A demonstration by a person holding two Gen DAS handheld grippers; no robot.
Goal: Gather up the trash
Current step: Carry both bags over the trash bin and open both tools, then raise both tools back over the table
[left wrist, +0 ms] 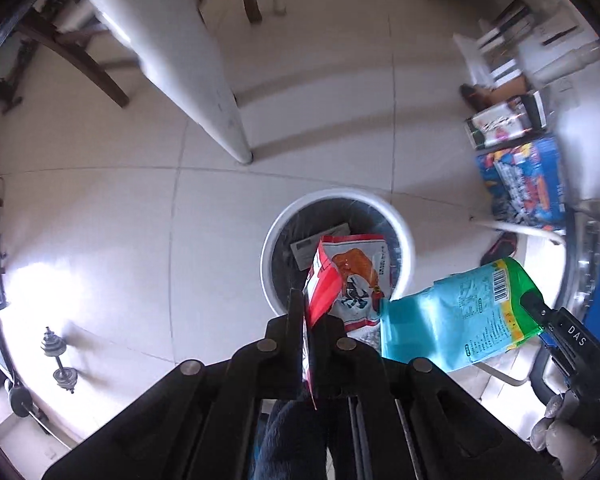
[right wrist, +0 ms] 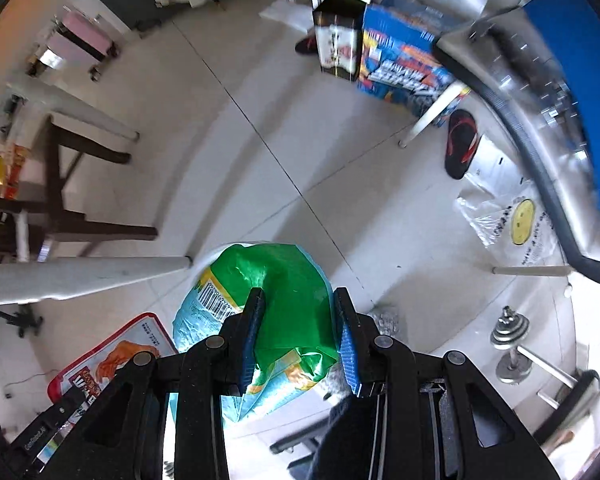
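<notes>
On the far left of the left wrist view a pair of dumbbells [left wrist: 59, 361] lies on the pale tiled floor [left wrist: 100, 216], with a white table leg [left wrist: 204, 92] slanting down toward the middle. Below centre stands the white trash bin [left wrist: 407, 240], lined with a dark bag and already holding a flat grey piece of rubbish. The left gripper [left wrist: 309, 322] points straight down above its near rim, jaws clenched on the edge of a red and white snack packet [left wrist: 352, 276], which hangs over the bin's mouth. To the right, a teal and green snack bag [left wrist: 460, 316] hangs just beside that rim, over the floor more than over the opening, pinched at its green end by the right gripper [left wrist: 538, 312]. In the right wrist view the right gripper's blue-padded jaws grasp that crumpled green end, and the bag hides most of the bin below. Further right lie a black and red slipper [right wrist: 462, 144] and a clear plastic bag [right wrist: 508, 220], possibly more trash.

The step in hand looks like the drop: both packets are carried to the bin. The red packet seems ready to release; the teal bag probably wants shifting further over the opening before its jaws let go, or it may land on the tiles
</notes>
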